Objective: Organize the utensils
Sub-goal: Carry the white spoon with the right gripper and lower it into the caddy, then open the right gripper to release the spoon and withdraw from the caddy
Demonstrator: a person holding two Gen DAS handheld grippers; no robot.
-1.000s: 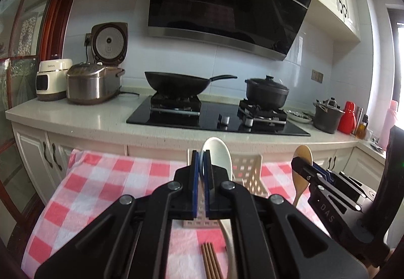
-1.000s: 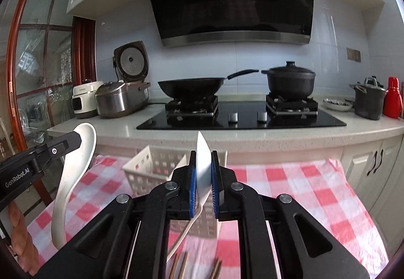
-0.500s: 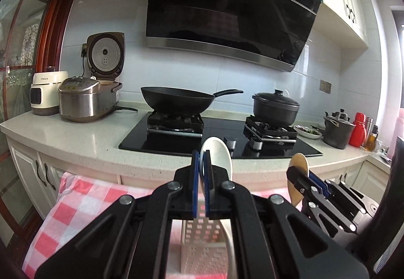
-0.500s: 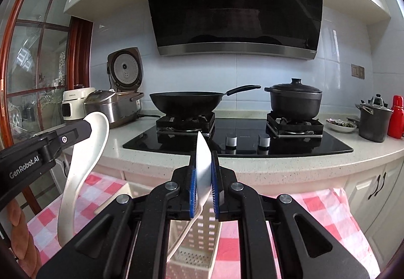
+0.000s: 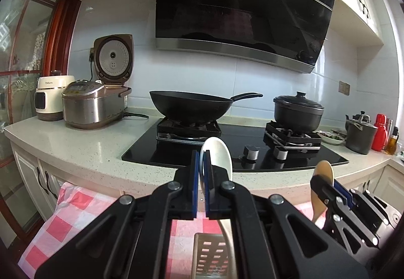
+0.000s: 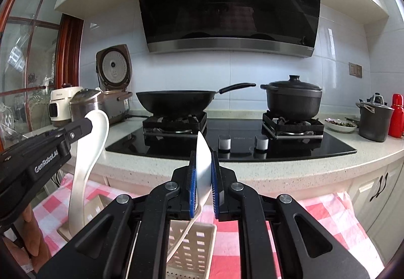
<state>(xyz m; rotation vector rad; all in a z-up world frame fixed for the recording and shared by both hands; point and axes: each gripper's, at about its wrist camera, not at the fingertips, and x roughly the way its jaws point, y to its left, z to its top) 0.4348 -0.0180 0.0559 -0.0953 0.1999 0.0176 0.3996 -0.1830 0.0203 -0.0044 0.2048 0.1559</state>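
My left gripper [image 5: 201, 183] is shut on a white spoon [image 5: 219, 158], bowl up, handle hanging down toward the cream slotted utensil basket [image 5: 210, 256] below. It also shows in the right wrist view [image 6: 75, 132], holding the white spoon [image 6: 88, 152] above the basket [image 6: 192, 246]. My right gripper [image 6: 202, 185] is shut on a pale wooden spoon [image 6: 203, 160], its handle reaching down into the basket. In the left wrist view the right gripper [image 5: 335, 195] holds the wooden spoon [image 5: 324, 178] at the right.
A red-and-white checked cloth [image 6: 325, 213] covers the table. Beyond is a counter [image 5: 83, 150] with a black hob, a wok [image 5: 192, 106], a lidded pot [image 6: 293, 98], a rice cooker [image 5: 93, 105] and a grey pot [image 6: 373, 122].
Both grippers have risen and tilted up with their spoons. The basket has slid to the bottom of both views and the chopsticks have dropped out of sight.
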